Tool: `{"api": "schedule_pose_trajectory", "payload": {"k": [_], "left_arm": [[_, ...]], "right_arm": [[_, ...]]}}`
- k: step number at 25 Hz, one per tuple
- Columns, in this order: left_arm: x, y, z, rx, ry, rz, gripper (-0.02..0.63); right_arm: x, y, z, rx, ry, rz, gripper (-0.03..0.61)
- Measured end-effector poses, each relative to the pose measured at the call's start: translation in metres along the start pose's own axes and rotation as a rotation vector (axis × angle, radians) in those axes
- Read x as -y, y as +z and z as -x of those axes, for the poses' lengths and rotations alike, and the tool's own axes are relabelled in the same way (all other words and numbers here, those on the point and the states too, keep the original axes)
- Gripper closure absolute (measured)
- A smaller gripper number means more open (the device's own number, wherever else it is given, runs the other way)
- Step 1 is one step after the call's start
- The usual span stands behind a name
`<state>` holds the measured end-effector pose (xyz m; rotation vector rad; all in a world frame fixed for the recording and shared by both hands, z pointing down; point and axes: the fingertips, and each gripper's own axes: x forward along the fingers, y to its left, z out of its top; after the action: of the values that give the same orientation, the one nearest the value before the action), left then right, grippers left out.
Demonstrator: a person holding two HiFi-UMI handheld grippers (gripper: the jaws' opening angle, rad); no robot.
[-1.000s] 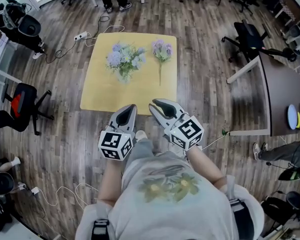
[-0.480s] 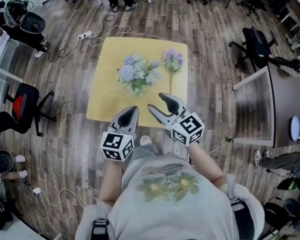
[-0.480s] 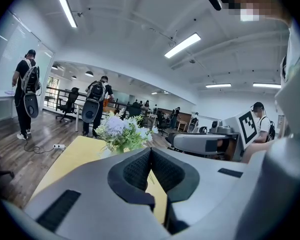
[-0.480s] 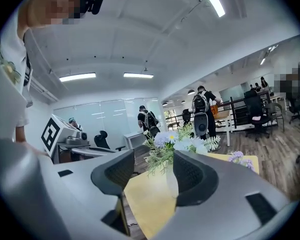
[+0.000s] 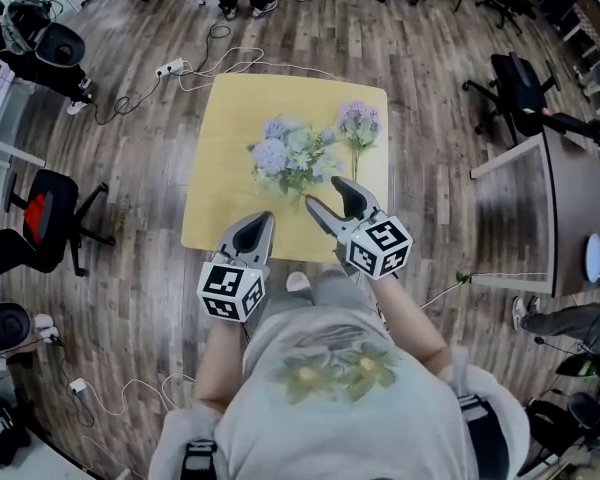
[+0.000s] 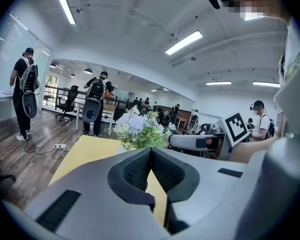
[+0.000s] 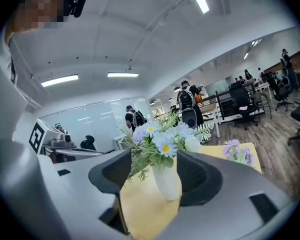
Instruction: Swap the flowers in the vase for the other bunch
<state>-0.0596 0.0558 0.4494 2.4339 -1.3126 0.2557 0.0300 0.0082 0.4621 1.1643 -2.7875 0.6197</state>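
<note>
Right hand-held gripper (image 5: pixel 325 193) jaws opening, nearer vase (image 7: pixel 167 181).

Left tongs (image 5: pixel 263 219) together, right tongs (image 5: pixel 325 193) opening

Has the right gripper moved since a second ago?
Yes. The right gripper has advanced from the near edge of the table to over its top, toward the vase of flowers; its jaws are opening with nothing gripped.

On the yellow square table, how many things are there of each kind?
white vase: 1
flower bunches: 2 (blue-and-white bunch standing in the vase, purple bunch lying beside it)
Total: 3
</note>
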Motion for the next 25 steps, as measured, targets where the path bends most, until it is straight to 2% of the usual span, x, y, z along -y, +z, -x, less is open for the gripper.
{"api": "schedule_pose_trajectory", "payload": {"k": [9, 15, 20, 21, 22, 23, 25], "left_arm": [[-0.025, -0.003, 0.004, -0.005, 0.036, 0.015, 0.597], [-0.038, -0.004, 0.005, -0.005, 0.045, 0.029, 0.597], [-0.047, 0.001, 0.0, -0.003, 0.037, 0.041, 0.597], [-0.046, 0.0, -0.001, -0.005, 0.035, 0.041, 0.597], [-0.046, -0.001, -0.002, -0.006, 0.036, 0.041, 0.597], [-0.045, -0.002, -0.003, -0.007, 0.036, 0.042, 0.597], [-0.045, -0.003, -0.004, -0.006, 0.037, 0.047, 0.597]], "right_arm": [[0.011, -0.001, -0.033, -0.002, -0.021, -0.074, 0.314], [0.002, 0.0, -0.056, -0.034, -0.002, 0.007, 0.314], [-0.009, 0.003, -0.067, -0.047, 0.066, 0.06, 0.318], [-0.011, 0.003, -0.066, -0.047, 0.076, 0.073, 0.346], [-0.012, 0.003, -0.065, -0.044, 0.081, 0.091, 0.418], [-0.013, 0.003, -0.064, -0.042, 0.086, 0.111, 0.462], [-0.017, 0.002, -0.064, -0.048, 0.104, 0.142, 0.492]]}}
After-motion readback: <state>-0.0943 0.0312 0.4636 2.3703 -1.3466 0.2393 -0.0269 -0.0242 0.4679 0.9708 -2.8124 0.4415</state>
